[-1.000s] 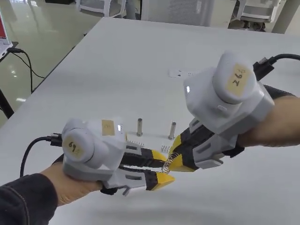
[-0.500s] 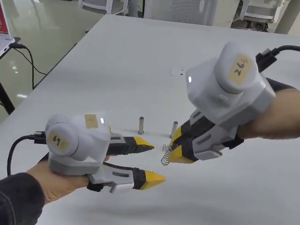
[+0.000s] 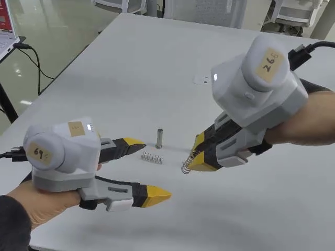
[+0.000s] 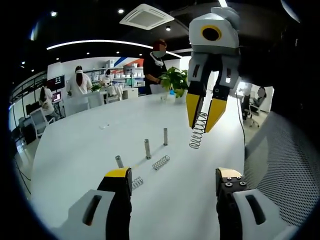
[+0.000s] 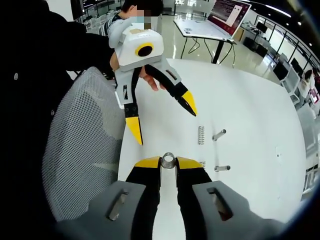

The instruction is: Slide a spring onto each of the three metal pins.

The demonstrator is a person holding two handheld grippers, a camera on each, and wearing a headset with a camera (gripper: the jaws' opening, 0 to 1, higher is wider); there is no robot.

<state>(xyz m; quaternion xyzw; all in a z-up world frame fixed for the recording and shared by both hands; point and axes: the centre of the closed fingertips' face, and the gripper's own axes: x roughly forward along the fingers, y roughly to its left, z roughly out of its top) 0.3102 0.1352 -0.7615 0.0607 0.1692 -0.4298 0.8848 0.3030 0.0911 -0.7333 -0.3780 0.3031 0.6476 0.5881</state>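
Near the three bare pins [image 4: 147, 148], right gripper [image 3: 194, 159] fingers pinch one spring [image 4: 196, 135] above the white surface [image 3: 131, 78], left gripper [image 4: 173, 174] fingers gape empty, two loose springs [image 4: 160, 162] lie beside those pins, so all three slides remain.

Setting: open-plan office with shared workstations.

Indicators:
- A long white table [image 3: 157, 57] serves as the worktop. A mesh-backed office chair [image 5: 80, 145] stands beside one edge, and further chairs [image 3: 285, 10] stand beyond the far edge.
- The ceiling carries a cassette air-conditioning vent [image 4: 146, 16], recessed spotlights [image 4: 120, 10] and a curved light strip [image 4: 100, 44].
- A potted plant [image 4: 175, 79] stands at the far end of the table.
- People [image 4: 80, 82] stand among desks beyond.
- A separate desk [image 5: 200, 27] holds a large screen [image 5: 231, 11].
- The floor [image 3: 57, 31] is polished and reflective, and a cable [image 3: 38, 65] hangs above it.
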